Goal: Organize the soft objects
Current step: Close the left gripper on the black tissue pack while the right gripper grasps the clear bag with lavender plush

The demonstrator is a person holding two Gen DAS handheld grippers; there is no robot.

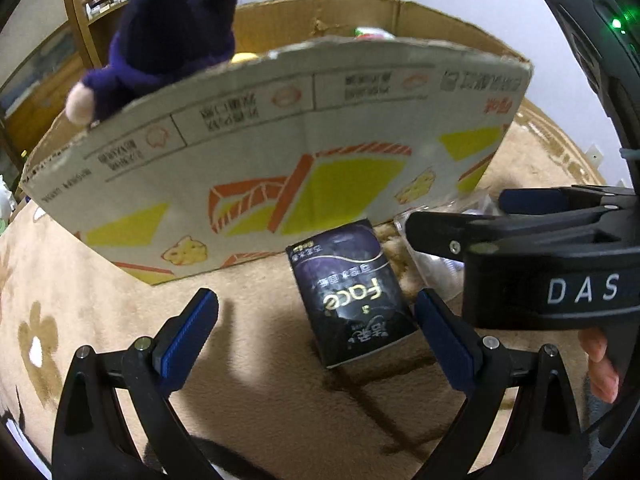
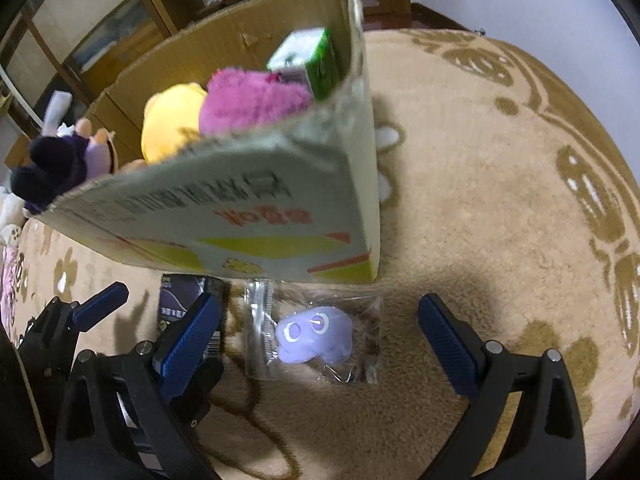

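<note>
Right tool [image 2: 320, 336]: spread wide, empty; bagged purple plush [image 2: 314, 339] lies between its fingers on the carpet [image 2: 480, 200].
Left tool [image 1: 316, 332]: spread wide, empty; dark tissue pack [image 1: 352, 292] between its fingers.
Cardboard box [image 2: 248, 208]: just beyond both.

Corrugated cardboard box [image 1: 280, 152]: matt printed paper face, raw brown inside, ragged torn rim. Just in front of the box, a tissue pack [image 1: 352, 292] in glossy dark plastic film. Beside that, a clear crinkled plastic bag [image 2: 316, 336], shiny, around a smooth lilac soft toy [image 2: 314, 338]. Inside the box, fuzzy pink plush [image 2: 252, 102], soft yellow plush [image 2: 172, 120], a glossy green carton [image 2: 316, 60]. On the box's rim, dark fleecy plush [image 1: 172, 28]. Under the box, deep-pile beige carpet [image 2: 480, 184]. Behind, varnished wooden shelves [image 1: 84, 20].
</note>
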